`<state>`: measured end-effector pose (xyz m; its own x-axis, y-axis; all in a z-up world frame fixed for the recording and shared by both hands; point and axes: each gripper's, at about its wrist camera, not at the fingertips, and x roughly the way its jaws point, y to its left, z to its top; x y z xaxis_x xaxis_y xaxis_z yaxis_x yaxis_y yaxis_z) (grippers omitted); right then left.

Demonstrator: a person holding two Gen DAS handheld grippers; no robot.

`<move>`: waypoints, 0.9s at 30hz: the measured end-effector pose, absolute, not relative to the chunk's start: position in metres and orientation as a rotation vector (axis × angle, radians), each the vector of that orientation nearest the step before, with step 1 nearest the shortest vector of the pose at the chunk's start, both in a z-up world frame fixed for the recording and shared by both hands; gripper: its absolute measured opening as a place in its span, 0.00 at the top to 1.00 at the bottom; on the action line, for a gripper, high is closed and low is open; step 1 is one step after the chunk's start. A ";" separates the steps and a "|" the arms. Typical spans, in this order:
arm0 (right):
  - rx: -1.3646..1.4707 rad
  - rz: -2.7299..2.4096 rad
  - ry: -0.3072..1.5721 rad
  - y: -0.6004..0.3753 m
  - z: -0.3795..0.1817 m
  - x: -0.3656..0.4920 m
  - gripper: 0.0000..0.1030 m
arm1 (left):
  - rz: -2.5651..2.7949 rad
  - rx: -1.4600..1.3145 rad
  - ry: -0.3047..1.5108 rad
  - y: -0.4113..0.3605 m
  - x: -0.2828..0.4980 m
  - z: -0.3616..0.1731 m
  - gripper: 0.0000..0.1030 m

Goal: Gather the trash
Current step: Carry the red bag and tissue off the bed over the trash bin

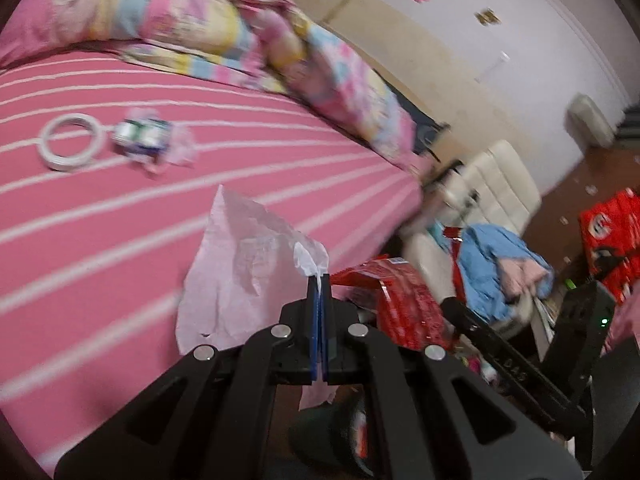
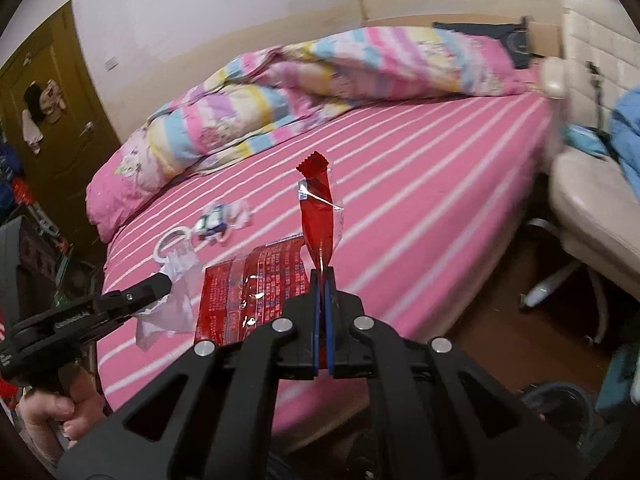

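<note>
In the left wrist view my left gripper (image 1: 319,278) is shut on the corner of a pale, crumpled tissue-like sheet (image 1: 236,276), which hangs above the pink striped bed (image 1: 120,240). To its right the right gripper (image 1: 450,304) carries a red wrapper (image 1: 404,300). In the right wrist view my right gripper (image 2: 322,270) is shut on the red wrapper's twisted end (image 2: 318,208); the wrapper's flat printed part (image 2: 248,292) hangs to the left. The left gripper (image 2: 166,280) holds the pale sheet (image 2: 172,308) there. A white tape roll (image 1: 70,142) and a crumpled packet (image 1: 140,136) lie on the bed.
A striped quilt (image 2: 320,88) is bunched along the far side of the bed. A cream office chair (image 2: 592,192) with blue clothes (image 1: 496,264) stands off the bed's end. Red packaging (image 1: 612,236) sits on the brown floor. A brown door (image 2: 52,120) is at the far left.
</note>
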<state>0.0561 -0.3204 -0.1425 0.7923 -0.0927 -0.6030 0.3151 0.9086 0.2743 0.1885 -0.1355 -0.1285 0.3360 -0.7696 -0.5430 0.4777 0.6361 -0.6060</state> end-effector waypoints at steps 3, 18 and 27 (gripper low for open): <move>0.403 -0.286 0.612 -0.345 -0.142 0.015 0.97 | -0.918 -0.370 0.949 -0.170 0.159 -0.124 1.00; 0.582 -0.640 0.724 -0.468 -0.229 -0.158 0.97 | -1.208 -0.154 1.258 -0.353 0.035 -0.196 1.00; 0.715 -0.795 0.825 -0.513 -0.305 -0.216 0.97 | -1.262 -0.005 1.460 -0.442 -0.022 -0.264 1.00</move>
